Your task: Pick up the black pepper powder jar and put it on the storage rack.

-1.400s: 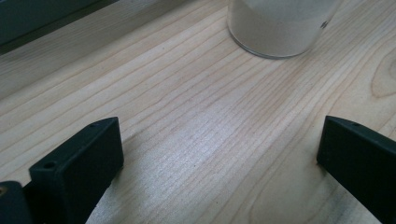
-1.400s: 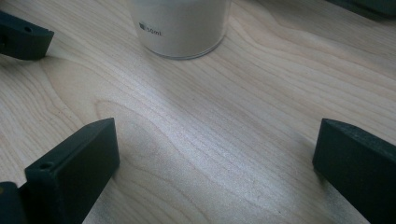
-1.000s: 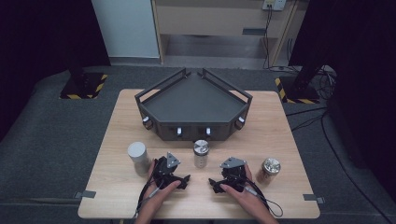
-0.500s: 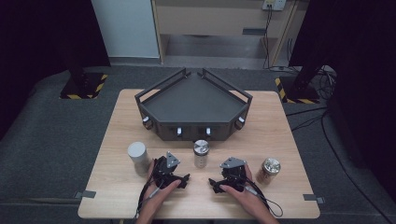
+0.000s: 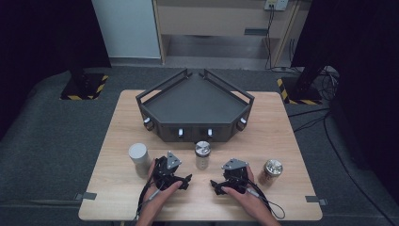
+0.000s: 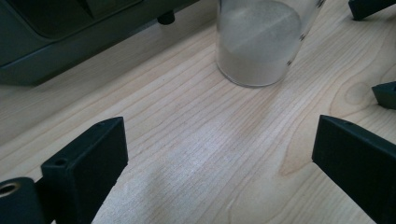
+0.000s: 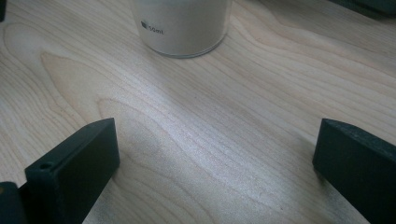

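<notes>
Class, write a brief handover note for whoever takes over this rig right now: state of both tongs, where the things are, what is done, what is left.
Left tongs: open, nothing between the jaws, which have just been closing slightly; pointed at the middle jar.
Right tongs: open, holding nothing, facing the same jar.
Things: white-lidded jar at left, brass-lidded jar at right, dark tray behind, all on the table.
Done: nothing gripped; tray bare.
Left: probably grasp the middle jar first.

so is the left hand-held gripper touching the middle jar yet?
Apart. In the left gripper view the left hand-held gripper stands open, with bare wood between its jaws and the middle jar ahead.
</notes>
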The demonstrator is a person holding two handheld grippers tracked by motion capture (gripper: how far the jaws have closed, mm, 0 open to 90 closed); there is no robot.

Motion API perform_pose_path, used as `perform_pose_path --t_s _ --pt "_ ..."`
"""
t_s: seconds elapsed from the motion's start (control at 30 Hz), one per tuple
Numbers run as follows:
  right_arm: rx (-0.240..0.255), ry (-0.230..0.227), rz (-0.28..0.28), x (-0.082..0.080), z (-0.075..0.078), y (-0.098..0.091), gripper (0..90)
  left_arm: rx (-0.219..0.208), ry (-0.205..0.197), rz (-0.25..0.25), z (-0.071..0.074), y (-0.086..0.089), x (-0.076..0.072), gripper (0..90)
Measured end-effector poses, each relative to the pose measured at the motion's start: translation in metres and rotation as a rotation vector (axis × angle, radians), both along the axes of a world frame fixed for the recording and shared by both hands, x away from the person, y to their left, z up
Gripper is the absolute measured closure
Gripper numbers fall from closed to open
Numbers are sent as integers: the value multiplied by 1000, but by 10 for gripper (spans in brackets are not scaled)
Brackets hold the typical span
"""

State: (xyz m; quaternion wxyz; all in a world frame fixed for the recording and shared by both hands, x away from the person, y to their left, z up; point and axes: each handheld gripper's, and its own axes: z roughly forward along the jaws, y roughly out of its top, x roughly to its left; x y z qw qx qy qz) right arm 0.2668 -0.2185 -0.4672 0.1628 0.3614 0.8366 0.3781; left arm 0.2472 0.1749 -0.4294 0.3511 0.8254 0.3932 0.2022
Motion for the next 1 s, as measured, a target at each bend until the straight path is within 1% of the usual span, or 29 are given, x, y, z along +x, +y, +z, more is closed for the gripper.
perform_pose_path --t_s 0.1,0.17,0.27,0.3,0.37,0.43,0.5,0.6,0.7,0.77,0.83,0.93,0.97,1.0 --pt "0 0 0 0 0 0 5 -12 10 2 4 1 0 29" --pt "0 0 0 0 0 0 5 -12 -5 -6 9 2 -3 28" --pt "0 0 0 0 0 0 5 -10 -18 -15 15 2 -6 26" --pt "0 0 0 0 0 0 5 -10 -18 -15 15 2 -6 26" --pt "1 0 0 0 0 0 4 -5 -33 -19 21 1 -10 26" --pt "1 0 0 0 0 0 5 13 -45 -22 26 0 -12 25" --pt "0 0 0 0 0 0 5 17 -50 -25 28 0 -13 25" --pt "0 0 0 0 0 0 5 22 -64 -37 36 1 -17 25" --pt "1 0 0 0 0 0 5 18 -77 -39 41 2 -20 24" --pt "0 -1 0 0 0 0 4 10 -98 -51 48 6 -24 20" --pt "1 -1 0 0 0 0 4 12 -108 -53 53 6 -26 18" --pt "1 -1 0 0 0 0 5 7 -117 -50 57 8 -28 19" --pt "1 -1 -1 0 0 0 5 -3 -129 -45 60 10 -31 18" --pt "1 -1 -1 0 0 0 5 1 -134 -40 62 11 -32 19"
